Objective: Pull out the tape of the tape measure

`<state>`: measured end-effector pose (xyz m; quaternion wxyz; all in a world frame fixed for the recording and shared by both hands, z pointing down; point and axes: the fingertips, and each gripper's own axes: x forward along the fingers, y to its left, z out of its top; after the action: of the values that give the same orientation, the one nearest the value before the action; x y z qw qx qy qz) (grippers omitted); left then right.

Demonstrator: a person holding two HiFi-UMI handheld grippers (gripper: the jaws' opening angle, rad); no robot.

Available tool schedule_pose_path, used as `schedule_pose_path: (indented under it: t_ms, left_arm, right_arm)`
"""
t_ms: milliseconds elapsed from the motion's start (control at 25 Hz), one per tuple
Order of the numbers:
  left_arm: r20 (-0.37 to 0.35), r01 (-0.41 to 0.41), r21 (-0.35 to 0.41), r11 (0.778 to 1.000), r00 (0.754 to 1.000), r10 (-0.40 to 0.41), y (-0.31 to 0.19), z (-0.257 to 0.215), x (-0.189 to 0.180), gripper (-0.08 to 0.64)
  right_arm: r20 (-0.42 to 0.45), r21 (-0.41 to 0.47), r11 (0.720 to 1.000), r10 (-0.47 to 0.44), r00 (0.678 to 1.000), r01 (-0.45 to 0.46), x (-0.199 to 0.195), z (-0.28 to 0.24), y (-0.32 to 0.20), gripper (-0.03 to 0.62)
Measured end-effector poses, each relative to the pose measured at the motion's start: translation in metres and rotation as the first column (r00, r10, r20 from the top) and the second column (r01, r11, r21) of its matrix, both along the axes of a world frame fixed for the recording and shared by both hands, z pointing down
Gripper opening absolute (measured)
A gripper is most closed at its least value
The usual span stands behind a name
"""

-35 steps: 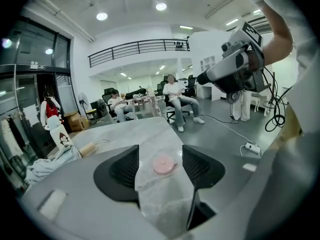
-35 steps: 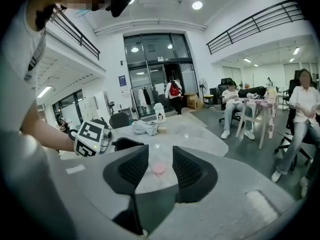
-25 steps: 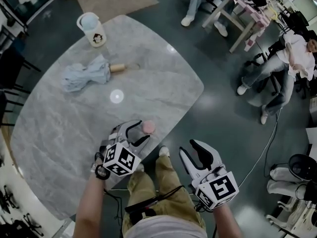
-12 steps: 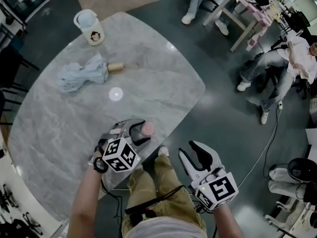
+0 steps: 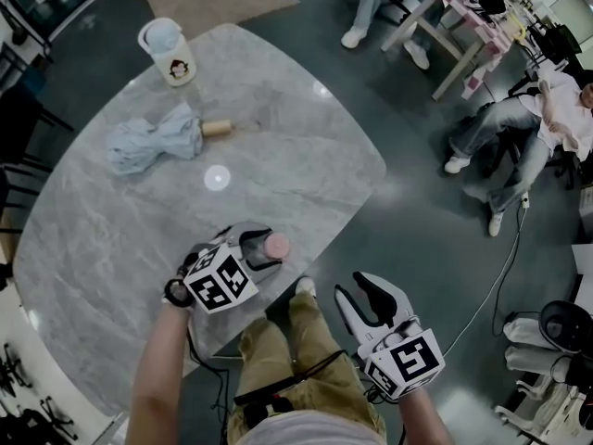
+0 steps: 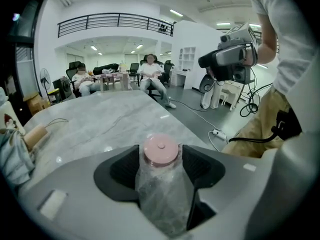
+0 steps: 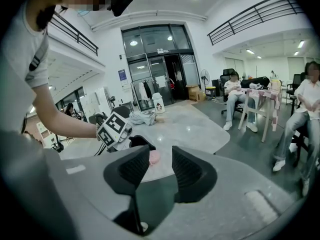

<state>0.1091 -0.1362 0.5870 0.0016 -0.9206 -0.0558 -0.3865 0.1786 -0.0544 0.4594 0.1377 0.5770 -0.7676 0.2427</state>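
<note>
Black-and-white square markers cover the cube [image 5: 219,281] on my left gripper [image 5: 260,248], and a cartoon figure is printed on the white cup [image 5: 168,52] at the far edge of the grey marble table [image 5: 278,146]. The left jaws have just been opening and stand wide and unclenched, with the small round pink tape measure [image 6: 161,150] lying on the table between their tips, near the edge closest to me. My right gripper [image 7: 161,156] hangs off the table beside my leg, its jaws just eased slightly inward but apart, nothing between them.
</note>
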Motion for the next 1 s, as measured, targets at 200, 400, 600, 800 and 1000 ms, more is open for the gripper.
schedule_pose_path:
  t_ms: [200,400,600,800,1000]
  left_arm:
    - [-0.006,-0.009,0.019,1.0,1.0,0.009,0.0,-0.001,0.001,0.25]
    - [-0.012,0.016,0.051,0.999,1.0,-0.015,0.001,-0.003,0.001,0.229]
    - [-0.037,0.095,0.06,0.994,0.995,-0.093,-0.002,-0.012,0.001,0.227]
    - [-0.071,0.202,0.066,0.977,0.978,-0.197,-0.01,-0.034,-0.004,0.227]
    - [-0.079,0.279,0.082,0.957,0.959,-0.272,-0.015,-0.058,-0.012,0.227]
  right_arm:
    - [0.002,0.0,1.0,-0.013,1.0,0.013,-0.003,0.002,0.001,0.132]
    - [0.002,0.006,1.0,-0.027,1.0,0.027,-0.005,0.002,-0.001,0.127]
    - [-0.01,0.016,0.998,-0.052,0.999,0.052,-0.008,0.0,-0.005,0.123]
    - [-0.036,0.036,0.994,-0.1,0.994,0.101,-0.014,-0.005,-0.01,0.118]
    - [-0.09,0.066,0.982,-0.173,0.981,0.179,-0.024,-0.012,-0.018,0.11]
